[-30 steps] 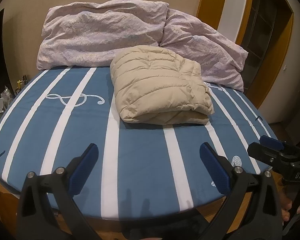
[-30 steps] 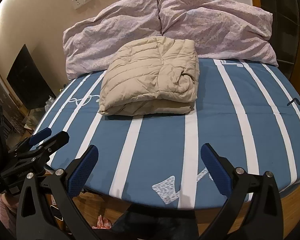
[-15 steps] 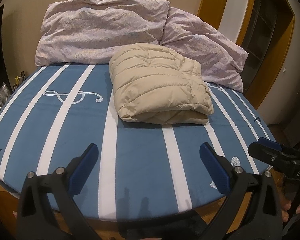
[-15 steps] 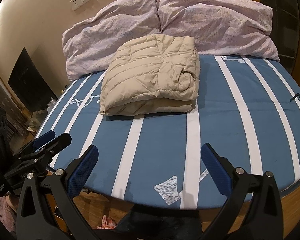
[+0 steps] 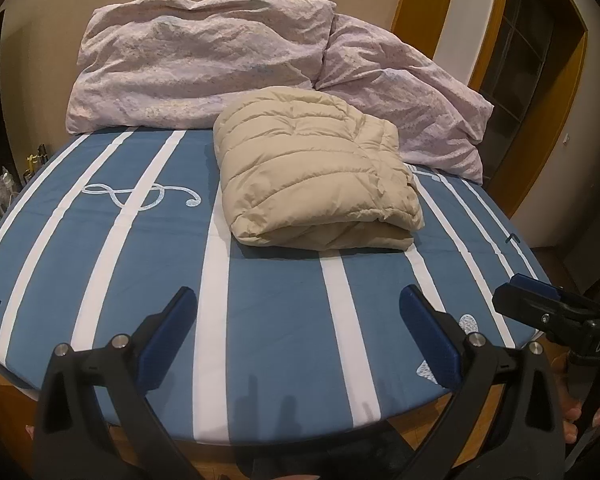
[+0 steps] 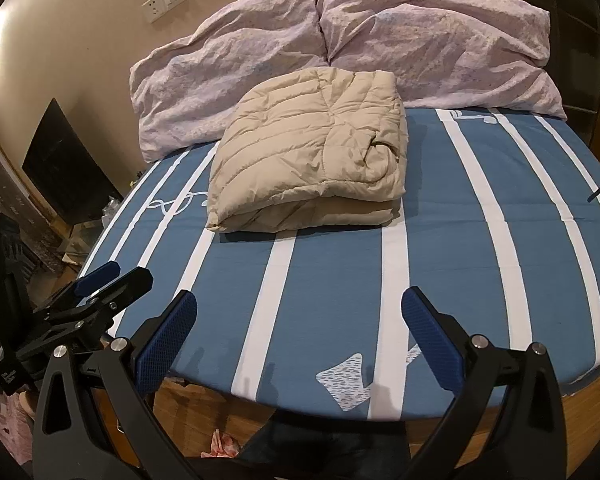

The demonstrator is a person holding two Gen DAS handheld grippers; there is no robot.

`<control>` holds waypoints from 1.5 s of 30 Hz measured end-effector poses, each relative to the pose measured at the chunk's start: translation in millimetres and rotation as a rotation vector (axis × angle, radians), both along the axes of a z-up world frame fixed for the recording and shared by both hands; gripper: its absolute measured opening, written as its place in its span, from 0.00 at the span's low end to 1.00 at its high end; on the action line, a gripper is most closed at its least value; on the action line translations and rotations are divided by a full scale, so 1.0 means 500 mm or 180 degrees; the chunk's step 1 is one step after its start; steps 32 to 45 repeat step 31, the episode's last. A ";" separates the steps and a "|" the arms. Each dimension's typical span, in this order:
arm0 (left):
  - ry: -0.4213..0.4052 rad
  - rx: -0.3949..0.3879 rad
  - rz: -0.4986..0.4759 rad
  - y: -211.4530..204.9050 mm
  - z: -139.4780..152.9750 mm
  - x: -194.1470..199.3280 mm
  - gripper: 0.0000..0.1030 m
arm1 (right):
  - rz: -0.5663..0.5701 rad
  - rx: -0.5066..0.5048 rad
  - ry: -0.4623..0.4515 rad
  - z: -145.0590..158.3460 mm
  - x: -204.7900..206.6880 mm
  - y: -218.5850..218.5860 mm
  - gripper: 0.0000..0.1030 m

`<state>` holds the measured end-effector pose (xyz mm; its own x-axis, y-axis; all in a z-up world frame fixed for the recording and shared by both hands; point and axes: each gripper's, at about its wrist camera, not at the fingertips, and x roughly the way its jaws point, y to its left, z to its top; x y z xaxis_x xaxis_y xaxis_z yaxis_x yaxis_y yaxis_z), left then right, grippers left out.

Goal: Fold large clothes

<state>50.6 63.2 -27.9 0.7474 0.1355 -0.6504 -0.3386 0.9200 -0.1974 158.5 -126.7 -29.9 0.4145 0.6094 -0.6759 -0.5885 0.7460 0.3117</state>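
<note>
A beige quilted puffer jacket (image 5: 316, 172) lies folded into a thick rectangular bundle on the blue bed with white stripes (image 5: 276, 300), near the pillows. It also shows in the right wrist view (image 6: 312, 168). My left gripper (image 5: 298, 320) is open and empty, held over the bed's near edge, well short of the jacket. My right gripper (image 6: 300, 324) is open and empty, also at the near edge. Each gripper shows in the other's view, the right one at the right (image 5: 540, 304) and the left one at the left (image 6: 100, 288).
Two crumpled pink pillows (image 5: 204, 68) (image 6: 432, 36) lean on the wall behind the jacket. The wooden bed frame (image 6: 580, 412) runs under the mattress edge. A dark panel (image 6: 64, 168) and clutter stand left of the bed. A doorway (image 5: 532, 60) is at the right.
Both grippers have drifted slightly, so the view has shifted a little over the bed. The jacket has not moved. Both grippers stay open.
</note>
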 end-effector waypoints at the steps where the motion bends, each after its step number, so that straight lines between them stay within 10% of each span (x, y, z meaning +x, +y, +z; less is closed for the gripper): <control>1: 0.0000 -0.0002 0.0000 -0.001 0.000 0.000 0.98 | 0.0005 0.0001 0.0002 0.000 0.001 0.000 0.99; 45: 0.0043 -0.0064 -0.0027 0.021 -0.009 0.004 0.98 | 0.0021 -0.0030 0.0040 -0.012 0.004 0.011 0.99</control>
